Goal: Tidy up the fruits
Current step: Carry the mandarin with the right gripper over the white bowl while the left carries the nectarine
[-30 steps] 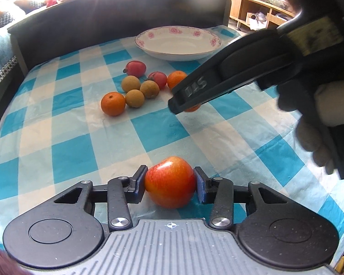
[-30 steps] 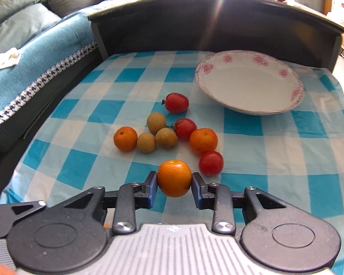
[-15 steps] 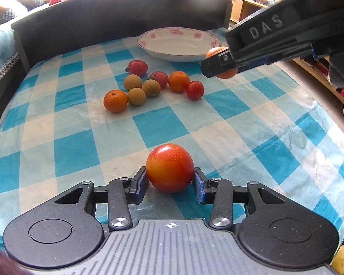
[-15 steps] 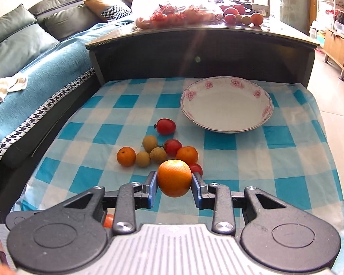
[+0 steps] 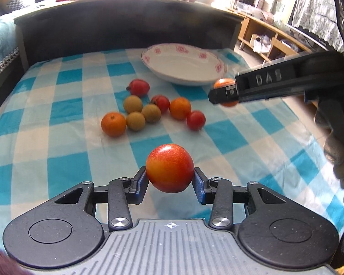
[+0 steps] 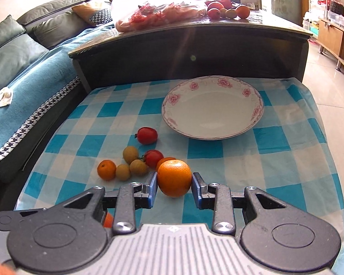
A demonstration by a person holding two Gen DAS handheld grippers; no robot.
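Right gripper (image 6: 174, 186): clamps my orange (image 6: 174, 177); lower gently into plate (image 6: 252, 128). Left gripper (image 5: 170, 182): clamps apple (image 5: 170, 168), seemingly airborne.

A red-yellow apple (image 5: 170, 167) is held above the checked surface (image 5: 57, 151). An orange (image 6: 174, 177) is held aloft too. Two oranges, three tomatoes and three longans cluster near the empty floral plate (image 6: 212, 107).

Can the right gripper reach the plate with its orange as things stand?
Probably yes. The right gripper, shut on the orange, is raised above the loose fruit, and only bare cloth lies between it and the empty plate.
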